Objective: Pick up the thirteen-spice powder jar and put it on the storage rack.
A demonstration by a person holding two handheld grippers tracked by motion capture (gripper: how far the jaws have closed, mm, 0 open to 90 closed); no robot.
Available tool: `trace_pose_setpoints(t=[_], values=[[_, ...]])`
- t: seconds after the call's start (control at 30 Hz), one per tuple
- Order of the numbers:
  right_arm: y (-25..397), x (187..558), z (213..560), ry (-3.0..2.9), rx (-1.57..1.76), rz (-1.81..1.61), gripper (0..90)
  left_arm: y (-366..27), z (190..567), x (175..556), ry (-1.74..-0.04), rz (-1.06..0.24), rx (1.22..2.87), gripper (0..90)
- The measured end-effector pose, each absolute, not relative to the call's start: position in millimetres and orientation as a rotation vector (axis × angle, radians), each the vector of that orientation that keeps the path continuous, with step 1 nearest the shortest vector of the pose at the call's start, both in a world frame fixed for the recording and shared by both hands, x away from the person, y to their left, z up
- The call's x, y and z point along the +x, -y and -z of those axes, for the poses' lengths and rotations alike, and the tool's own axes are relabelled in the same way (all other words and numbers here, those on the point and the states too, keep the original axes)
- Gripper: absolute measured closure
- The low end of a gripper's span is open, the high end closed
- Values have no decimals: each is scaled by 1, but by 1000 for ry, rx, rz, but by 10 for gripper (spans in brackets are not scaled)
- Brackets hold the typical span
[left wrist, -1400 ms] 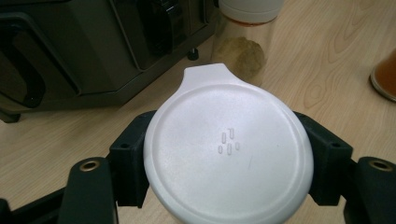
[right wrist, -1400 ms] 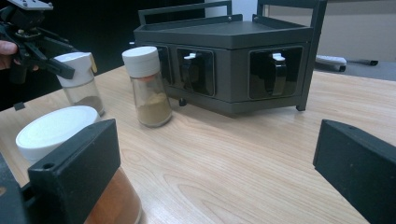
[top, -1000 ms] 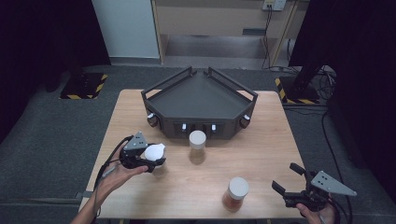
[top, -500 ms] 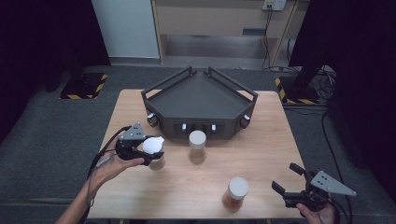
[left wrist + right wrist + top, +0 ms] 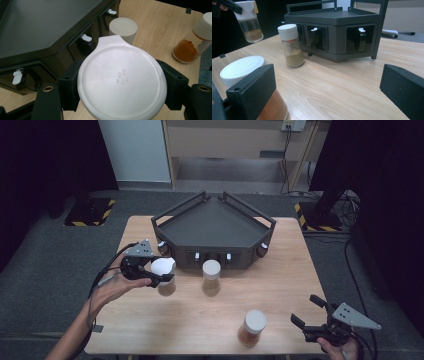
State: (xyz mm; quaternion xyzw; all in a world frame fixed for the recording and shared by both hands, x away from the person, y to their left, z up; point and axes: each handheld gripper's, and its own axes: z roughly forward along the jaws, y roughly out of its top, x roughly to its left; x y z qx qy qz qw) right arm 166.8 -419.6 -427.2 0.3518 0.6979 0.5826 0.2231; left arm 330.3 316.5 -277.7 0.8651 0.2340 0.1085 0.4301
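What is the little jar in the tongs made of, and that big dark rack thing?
The small see-through spice jar held by the left tongs looks like clear glass or plastic, since the brown powder shows through. Its round white lid looks like matte moulded plastic. The dark grey angular rack has a dull, even finish, perhaps painted metal or plastic.

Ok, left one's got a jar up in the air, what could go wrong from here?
The left gripper holds the lifted jar by its white lid alone, off the table; it could slip or the lid could pop off. Carried toward the black rack, it might clip the standing jar beside it.
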Motion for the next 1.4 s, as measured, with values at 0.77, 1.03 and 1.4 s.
trace_pose_setpoints(t=[0.77,1.03,1.4], values=[[420,167,428,-1928,973,-1611,12,-311,243,350,-579,-283,2140,295],[420,167,428,-1927,974,-1612,12,-306,230,358,-614,-309,2129,296],[421,168,428,-1928,975,-1616,12,-297,212,371,-640,-342,2118,296]])
